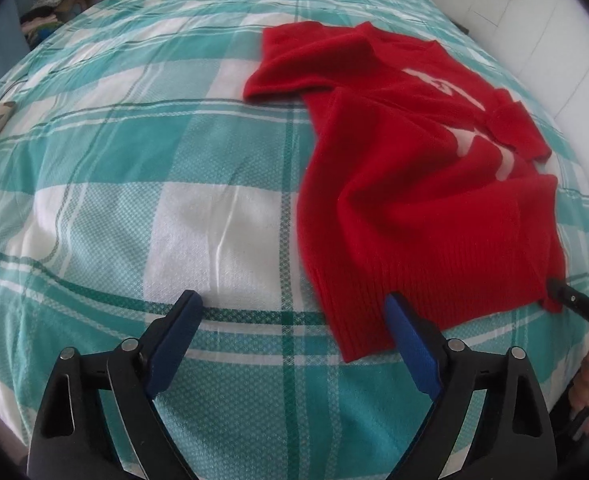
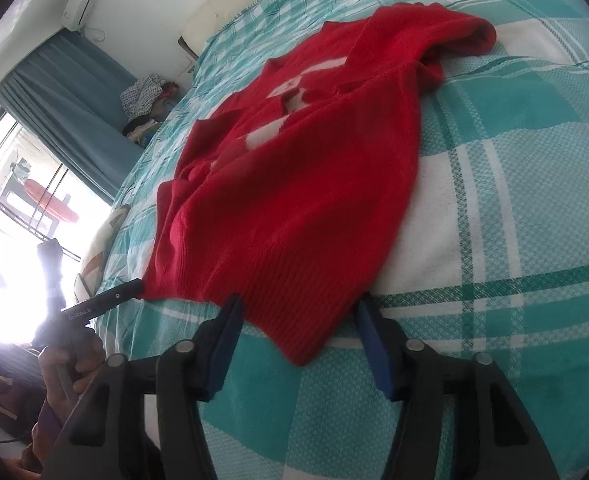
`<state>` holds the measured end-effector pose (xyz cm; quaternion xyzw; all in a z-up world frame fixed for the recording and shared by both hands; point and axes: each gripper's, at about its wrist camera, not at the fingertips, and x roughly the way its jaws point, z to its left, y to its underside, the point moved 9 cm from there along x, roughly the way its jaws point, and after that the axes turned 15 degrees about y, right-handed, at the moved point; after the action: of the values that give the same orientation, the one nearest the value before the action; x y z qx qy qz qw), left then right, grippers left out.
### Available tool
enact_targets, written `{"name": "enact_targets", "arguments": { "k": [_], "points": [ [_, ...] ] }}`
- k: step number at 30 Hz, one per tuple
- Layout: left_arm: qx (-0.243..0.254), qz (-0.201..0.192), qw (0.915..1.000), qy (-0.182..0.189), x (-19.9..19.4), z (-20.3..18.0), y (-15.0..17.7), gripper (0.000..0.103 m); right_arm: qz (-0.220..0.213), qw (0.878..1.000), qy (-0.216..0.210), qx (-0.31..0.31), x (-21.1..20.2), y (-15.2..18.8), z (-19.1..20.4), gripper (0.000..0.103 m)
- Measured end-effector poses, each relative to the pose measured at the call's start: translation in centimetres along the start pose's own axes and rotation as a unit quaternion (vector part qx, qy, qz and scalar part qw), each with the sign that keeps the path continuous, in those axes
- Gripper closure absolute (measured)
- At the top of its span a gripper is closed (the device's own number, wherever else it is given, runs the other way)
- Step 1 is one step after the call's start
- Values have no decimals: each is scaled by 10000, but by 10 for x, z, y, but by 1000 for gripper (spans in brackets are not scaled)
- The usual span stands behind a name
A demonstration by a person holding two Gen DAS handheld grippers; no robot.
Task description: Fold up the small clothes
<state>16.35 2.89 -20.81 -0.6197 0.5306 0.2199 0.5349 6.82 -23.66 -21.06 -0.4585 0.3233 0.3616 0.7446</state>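
Both wrist views look low across the bed [image 1: 134, 160], sharing the sweater [image 1: 414, 200].

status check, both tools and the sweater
Left tool open, at hem. Right tool open, straddling hem corner. Sweater flat on bed, unfolded. Nothing in the way.

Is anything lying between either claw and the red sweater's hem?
Nothing visible. The left claw and right claw are both open at the red sweater's ribbed hem, with only bare checked bedspread around.
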Motion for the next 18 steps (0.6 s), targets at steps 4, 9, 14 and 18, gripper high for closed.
{"name": "enact_targets", "arguments": {
  "k": [4,9,14,18],
  "points": [
    [128,-322,9994,8,-29,3,2,6,-431,9990,133,50,-48,-8,-24,99],
    [206,-44,9996,172,-3,-9,7,8,-631,9965,500,213,-80,-11,-62,99],
    [474,131,9984,262,16,-36,18,26,-653,9964,438,305,-69,-10,-59,99],
    [564,256,9957,683,22,-60,27,83,-702,9964,361,321,-70,-8,-61,99]
  ]
}}
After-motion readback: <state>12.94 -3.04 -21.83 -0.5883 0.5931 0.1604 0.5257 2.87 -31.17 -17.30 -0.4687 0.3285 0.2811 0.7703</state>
